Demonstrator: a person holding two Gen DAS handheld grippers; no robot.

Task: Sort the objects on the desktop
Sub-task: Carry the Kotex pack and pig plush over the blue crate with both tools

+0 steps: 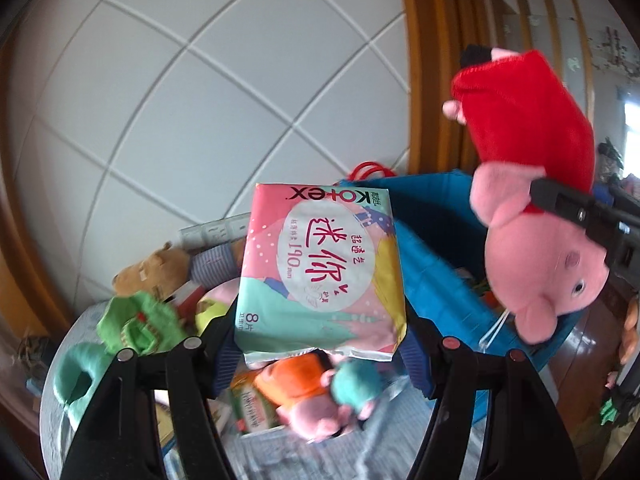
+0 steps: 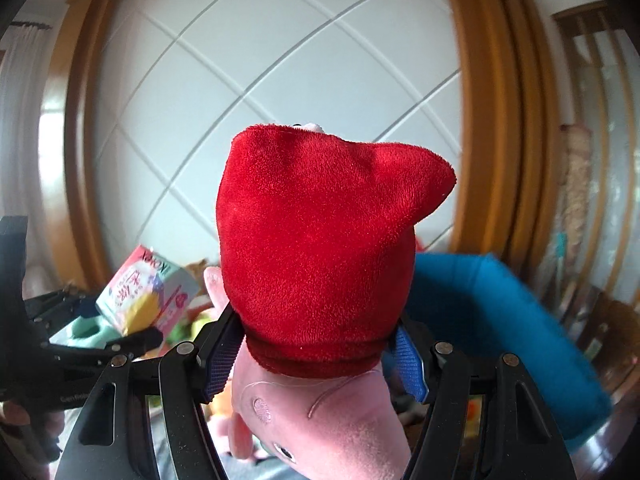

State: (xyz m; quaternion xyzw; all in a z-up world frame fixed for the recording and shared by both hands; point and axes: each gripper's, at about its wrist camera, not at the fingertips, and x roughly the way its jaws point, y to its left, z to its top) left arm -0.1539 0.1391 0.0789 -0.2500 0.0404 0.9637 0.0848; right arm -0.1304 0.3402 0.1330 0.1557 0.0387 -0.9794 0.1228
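**Above the cluttered surface, both tools loaded**

Above the surface [image 1: 60, 412], your left tool [image 1: 320, 344] pinches the pad packet [image 1: 320, 264] by its lower edge; your right tool [image 2: 316, 354] clamps the pig plush [image 2: 320, 248] at the neck. The blue bin [image 1: 432, 240] waits at two o'clock. The slick packet, held at its edge, could slide free and drop among the toys.

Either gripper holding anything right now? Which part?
Left gripper clamps the Kotex pack by its lower edge. Right gripper grips the pink pig plush at the neck, below its red dress.
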